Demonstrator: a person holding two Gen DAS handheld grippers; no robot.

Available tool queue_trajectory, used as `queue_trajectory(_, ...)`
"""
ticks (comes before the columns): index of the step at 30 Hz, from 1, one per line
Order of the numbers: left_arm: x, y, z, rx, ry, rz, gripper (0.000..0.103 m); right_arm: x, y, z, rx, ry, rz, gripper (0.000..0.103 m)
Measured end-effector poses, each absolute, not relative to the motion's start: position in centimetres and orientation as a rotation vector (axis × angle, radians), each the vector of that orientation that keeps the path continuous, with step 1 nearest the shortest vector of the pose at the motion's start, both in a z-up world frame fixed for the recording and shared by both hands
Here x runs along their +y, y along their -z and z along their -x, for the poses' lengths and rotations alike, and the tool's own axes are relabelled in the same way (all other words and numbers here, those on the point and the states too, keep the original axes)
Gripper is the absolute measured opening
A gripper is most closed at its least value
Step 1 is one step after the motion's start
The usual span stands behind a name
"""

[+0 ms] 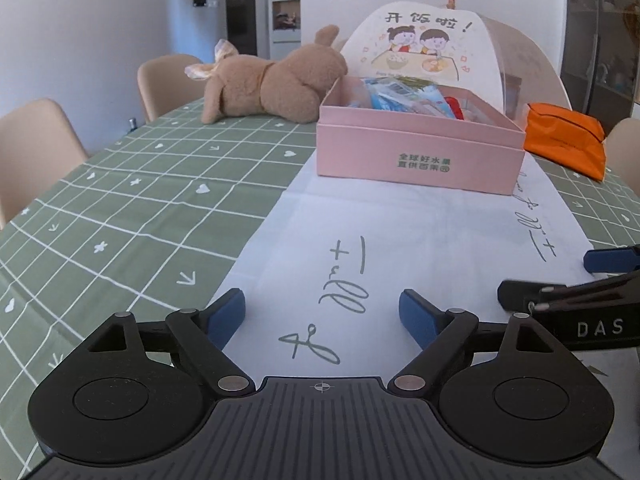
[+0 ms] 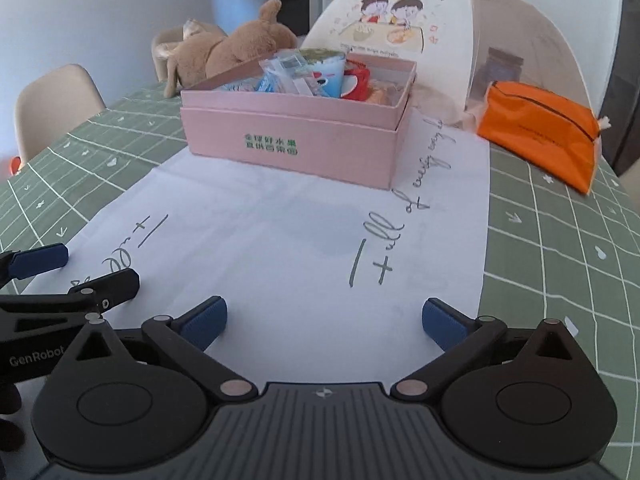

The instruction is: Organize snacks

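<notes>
- The left gripper (image 1: 322, 314), at the bottom of the left wrist view, stands with its blue pads spread wide and nothing but bare white paper between them; it holds nothing.
- The right gripper (image 2: 324, 322), at the bottom of the right wrist view, is likewise wide open and empty; its arm also shows at the right edge of the left wrist view.
- The pink box (image 2: 296, 132) sits on the white runner (image 2: 280, 240) in the upper middle of both views, well apart from both grippers.
- The snacks (image 2: 316, 76) are piled inside the box: blue and white packets, a red one, something orange at the right end. They appear gathered there so the runner lies clear, which suggests the sorting is largely done.
- Both grippers point down at the empty runner, probably because nothing loose is left there to pick up.
- A plush toy (image 1: 272, 80) lies behind the box at upper left, touching or just beside its back corner.
- An orange pouch (image 2: 540, 128) lies at the right, near the box but apart from it.
- A mesh food cover (image 2: 480, 40) stands behind the box.
- Nothing stands between the grippers and the box.
</notes>
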State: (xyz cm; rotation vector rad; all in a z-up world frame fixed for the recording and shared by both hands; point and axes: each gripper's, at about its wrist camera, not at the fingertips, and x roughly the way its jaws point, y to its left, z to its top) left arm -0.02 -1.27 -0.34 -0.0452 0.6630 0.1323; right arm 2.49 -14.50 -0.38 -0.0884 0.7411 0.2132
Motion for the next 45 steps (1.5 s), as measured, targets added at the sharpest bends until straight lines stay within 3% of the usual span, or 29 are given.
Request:
queue_trajectory(4, -1.31, 0.36, 0.00, 0.663, -0.134, 0.044, 0.089, -14.90, 0.93, -2.47, 0.676, -0.193, 0.075, 0.103)
queue_trajectory(45, -1.47, 0.41, -0.29, 0.666, -0.146, 0.051, 0.091, -14.90, 0.85, -2.44, 0.676, -0.192, 0.075, 0.103)
